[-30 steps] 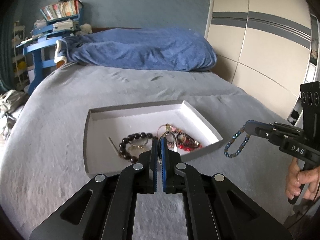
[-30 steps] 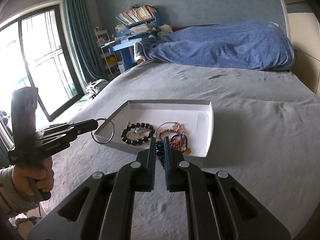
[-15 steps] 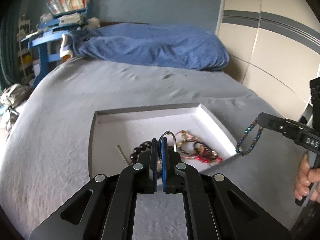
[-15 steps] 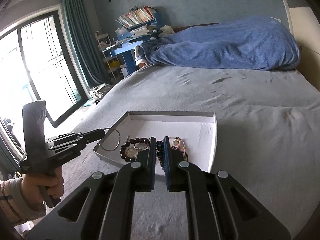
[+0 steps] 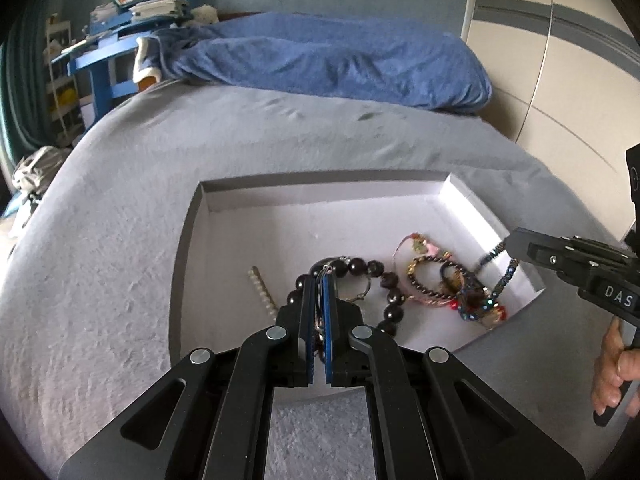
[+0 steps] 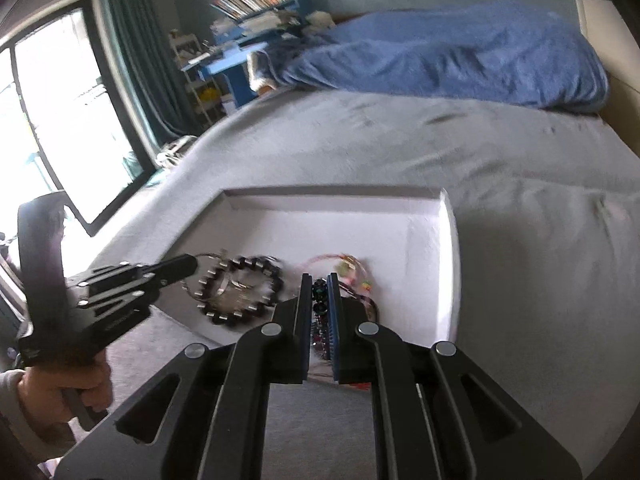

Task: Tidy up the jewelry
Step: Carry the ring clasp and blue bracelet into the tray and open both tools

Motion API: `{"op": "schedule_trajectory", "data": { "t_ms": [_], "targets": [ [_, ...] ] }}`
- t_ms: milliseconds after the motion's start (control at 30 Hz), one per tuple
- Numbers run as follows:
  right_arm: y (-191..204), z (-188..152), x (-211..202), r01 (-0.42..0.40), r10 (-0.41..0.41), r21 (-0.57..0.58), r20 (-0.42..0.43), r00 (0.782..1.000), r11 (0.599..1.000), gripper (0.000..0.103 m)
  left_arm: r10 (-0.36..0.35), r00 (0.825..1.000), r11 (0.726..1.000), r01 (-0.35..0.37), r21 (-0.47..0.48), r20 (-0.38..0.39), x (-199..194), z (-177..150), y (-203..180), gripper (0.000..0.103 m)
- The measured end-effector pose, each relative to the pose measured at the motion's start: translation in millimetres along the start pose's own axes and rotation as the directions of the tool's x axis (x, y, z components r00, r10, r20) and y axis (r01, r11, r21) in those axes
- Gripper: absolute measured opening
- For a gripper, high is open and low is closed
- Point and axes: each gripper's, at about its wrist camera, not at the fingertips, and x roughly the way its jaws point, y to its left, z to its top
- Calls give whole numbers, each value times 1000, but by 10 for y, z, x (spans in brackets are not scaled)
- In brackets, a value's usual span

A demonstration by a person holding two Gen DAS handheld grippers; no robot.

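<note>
Two claws work over one shallow white tray [image 5: 192, 248] that lies on the grey bed [image 5: 100, 240]. Left claw [image 5: 319, 280] is nearly closed, pinching a thin silver hoop [image 5: 362, 294] above the tray's near half — the hoop hangs against a dark beaded bracelet [image 5: 384, 280] lying in the tray. Right claw [image 5: 510, 246] reaches in over the tray's right wall, jaws pinched on a blue beaded chain [image 5: 505, 278] whose lower end drapes onto a pile of mixed bracelets [image 5: 440, 280] in the tray's right part. A small pearl bar [image 5: 264, 288] lies alone in the tray's left part. Beyond the tray's far wall, a blue duvet [image 5: 328, 64] is bunched at the head of the bed.

From the right wrist view the same grip shows — beads caught between the right claw's [image 6: 320, 280] blue pads [image 6: 334, 320].
</note>
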Motion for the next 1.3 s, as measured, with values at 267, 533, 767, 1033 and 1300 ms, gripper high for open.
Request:
{"op": "schedule_trajectory", "data": {
  "t_ms": [267, 533, 767, 1033, 1300],
  "targets": [
    [-145, -116, 92, 76, -77, -17, -18, 997, 997, 12, 23, 1000, 999, -23, -23, -7, 104, 6, 32, 21],
    [-138, -155, 11, 91, -90, -46, 22, 996, 995, 63, 11, 998, 1000, -10, -21, 66, 0, 8, -1, 72],
    [-84, -286, -243, 87, -83, -32, 103, 991, 996, 81, 23, 982, 999, -15, -47, 188, -399, -68, -22, 93],
    [37, -543, -562, 83, -73, -47, 182, 981, 995, 96, 24, 969, 999, -15, -39, 245, -737, -422, -53, 97],
    [206, -808, -699, 83, -69, -64, 201, 977, 994, 98, 55, 962, 998, -42, -54, 268, -850, -635, -51, 98]
  ]
}}
